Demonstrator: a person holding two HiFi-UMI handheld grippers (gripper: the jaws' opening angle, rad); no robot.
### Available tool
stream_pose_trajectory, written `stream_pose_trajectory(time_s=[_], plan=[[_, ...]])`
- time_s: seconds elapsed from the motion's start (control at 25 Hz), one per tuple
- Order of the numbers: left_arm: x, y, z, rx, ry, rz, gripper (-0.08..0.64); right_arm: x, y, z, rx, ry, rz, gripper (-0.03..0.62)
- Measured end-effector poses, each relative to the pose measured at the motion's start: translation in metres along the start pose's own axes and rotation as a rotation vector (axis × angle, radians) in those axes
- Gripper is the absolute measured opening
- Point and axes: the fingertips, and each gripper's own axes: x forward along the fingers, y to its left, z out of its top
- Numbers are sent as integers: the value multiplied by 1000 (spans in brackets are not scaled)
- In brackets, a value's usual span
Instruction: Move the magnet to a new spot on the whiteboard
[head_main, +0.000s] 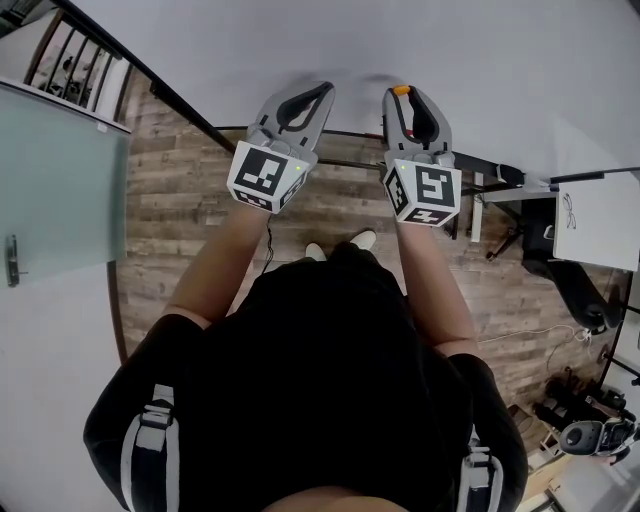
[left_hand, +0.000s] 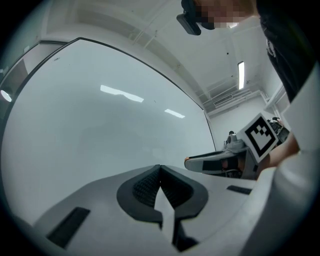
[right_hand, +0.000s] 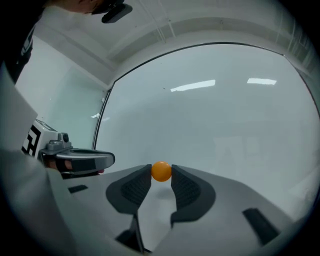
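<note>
Magnet sits pinched at the jaw tips of the right gripper, between its two dark ribbed pads; the pads press its left and right sides, so this gripper is closed on it; the jaws stand fairly wide only because the ball itself fills the gap. The gripper points level and square-on at the whiteboard; that suits a magnet that lives on an upright face, since a straight approach should let it be pulled off or set down without skidding sideways. Appearance of the magnet: small, round, plain glossy orange, no markings visible; smooth curved sides, so judged liable to squirt out if the pinch goes off centre; here it looks centred between the pads. A faint shadow lies on the board just under it; cannot tell whether its back touches the surface or hangs just clear. Head view agrees: an orange dot at the right gripper's tip against the white board. Left gripper has its jaws fully together with nothing between them; it is level, beside the right one but apart from it, facing a bare stretch of board; judged idle and clear of the working path. Step in hand, as judged: magnet gripped, new spot not yet reached.
</note>
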Motion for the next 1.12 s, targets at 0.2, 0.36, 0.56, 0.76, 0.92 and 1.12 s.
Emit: stream_pose_trajectory(time_s=[0.2,0.36,0.56,0.76,0.92,1.12], plan=[[18,-5,-6,16,1,7,3,20,-14,-13,-47,21,-41,121],[24,-7,-6,19,-12,26,3,30,-24,-19,-54,32,-61,121],[31,-4,-11,8,-2,39,3,40,-29,-29,-37,51,-55,121],[36,-2,-17,-7,3,47,3,46,-34,-34,-36,62,-65,122],[38,-5,-21,-19,3,26,3,49,-34,-36,-41,56,-83,123],[35,-7,-20,-24,-5,18,3,48,-33,-36,-63,53,-131,123]])
